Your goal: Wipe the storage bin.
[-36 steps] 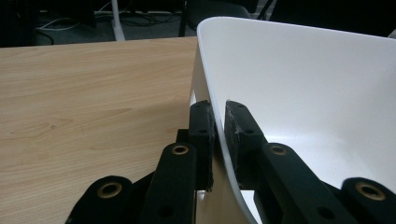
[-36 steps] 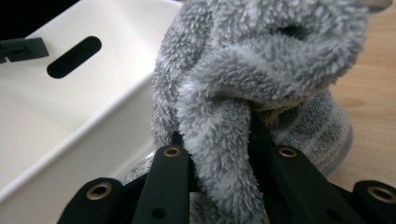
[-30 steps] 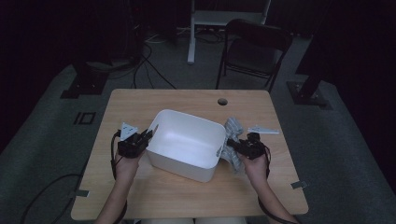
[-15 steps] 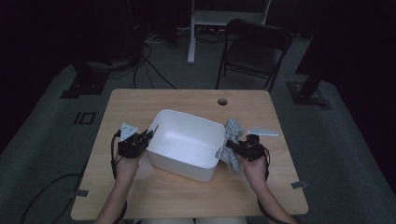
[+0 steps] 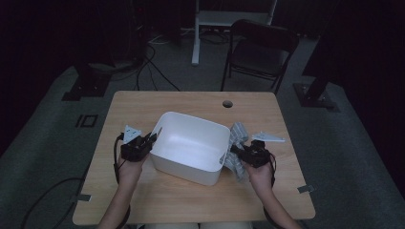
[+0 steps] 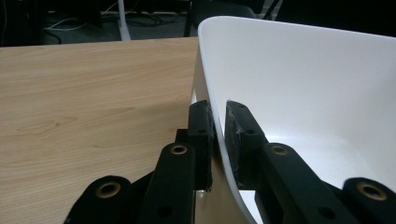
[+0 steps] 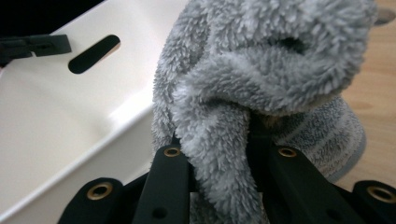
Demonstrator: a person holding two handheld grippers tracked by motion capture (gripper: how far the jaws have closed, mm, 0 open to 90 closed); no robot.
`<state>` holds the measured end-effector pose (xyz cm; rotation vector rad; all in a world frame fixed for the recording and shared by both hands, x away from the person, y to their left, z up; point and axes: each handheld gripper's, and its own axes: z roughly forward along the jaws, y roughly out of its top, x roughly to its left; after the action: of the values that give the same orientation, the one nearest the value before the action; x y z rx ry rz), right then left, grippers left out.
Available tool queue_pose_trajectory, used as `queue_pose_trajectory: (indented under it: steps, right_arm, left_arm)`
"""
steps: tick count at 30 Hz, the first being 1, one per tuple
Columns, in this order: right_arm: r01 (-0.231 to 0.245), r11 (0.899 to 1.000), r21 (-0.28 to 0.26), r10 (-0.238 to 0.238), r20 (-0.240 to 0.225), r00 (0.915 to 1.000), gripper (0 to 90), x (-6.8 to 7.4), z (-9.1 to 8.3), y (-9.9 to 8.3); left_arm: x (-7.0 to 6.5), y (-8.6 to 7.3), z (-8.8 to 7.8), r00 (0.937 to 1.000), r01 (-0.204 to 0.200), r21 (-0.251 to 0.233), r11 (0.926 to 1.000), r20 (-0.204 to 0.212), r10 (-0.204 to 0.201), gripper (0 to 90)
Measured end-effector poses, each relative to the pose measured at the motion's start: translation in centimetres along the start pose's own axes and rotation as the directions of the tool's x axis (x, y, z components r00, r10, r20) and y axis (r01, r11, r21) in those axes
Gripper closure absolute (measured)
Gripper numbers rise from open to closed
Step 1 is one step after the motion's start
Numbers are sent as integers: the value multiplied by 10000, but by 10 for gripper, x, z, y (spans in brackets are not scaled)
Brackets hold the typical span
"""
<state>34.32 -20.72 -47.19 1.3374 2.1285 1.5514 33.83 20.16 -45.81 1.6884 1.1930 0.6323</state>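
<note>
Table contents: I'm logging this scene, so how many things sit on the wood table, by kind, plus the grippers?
White bin: 1
Grey fuzzy towel: 1
Handheld grippers: 2, the left gripper and the right gripper
Total: 4

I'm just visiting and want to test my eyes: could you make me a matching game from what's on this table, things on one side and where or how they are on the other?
Things:
1. white bin
2. grey towel
3. left gripper
4. right gripper

States:
A. pinched between two black jaws
B. shut on fluffy cloth
C. clamped on a thin white wall
D. mid-table, nothing visible inside

Pairs: 1-D, 2-A, 3-C, 4-B
</note>
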Motion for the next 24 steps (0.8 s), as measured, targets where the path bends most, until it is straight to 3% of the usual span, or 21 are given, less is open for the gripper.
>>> queue_pose_trajectory:
  steps: [8, 15, 23, 24]
  right_arm:
    - [-197, 9996, 183, 198, -74, 9998, 763, -6, 0, -3]
    - [297, 9994, -202, -291, 295, 9991, 762, -2, -36, -4]
    - [90, 10000, 0, -90, -203, 9998, 762, 3, -19, -6]
    - [358, 9994, 15, -358, -361, 9987, 761, 10, -16, -4]
  left_arm:
    - [-2, -1, -1, 9996, 111, -39, 9999, -274, -112, 809]
    - [-3, -1, -1, 9992, 208, -106, 9997, -329, -212, 808]
    - [-2, -2, -1, 9994, 248, -138, 9996, -247, -251, 804]
    - [-2, -2, -1, 9994, 249, -133, 9996, -242, -252, 803]
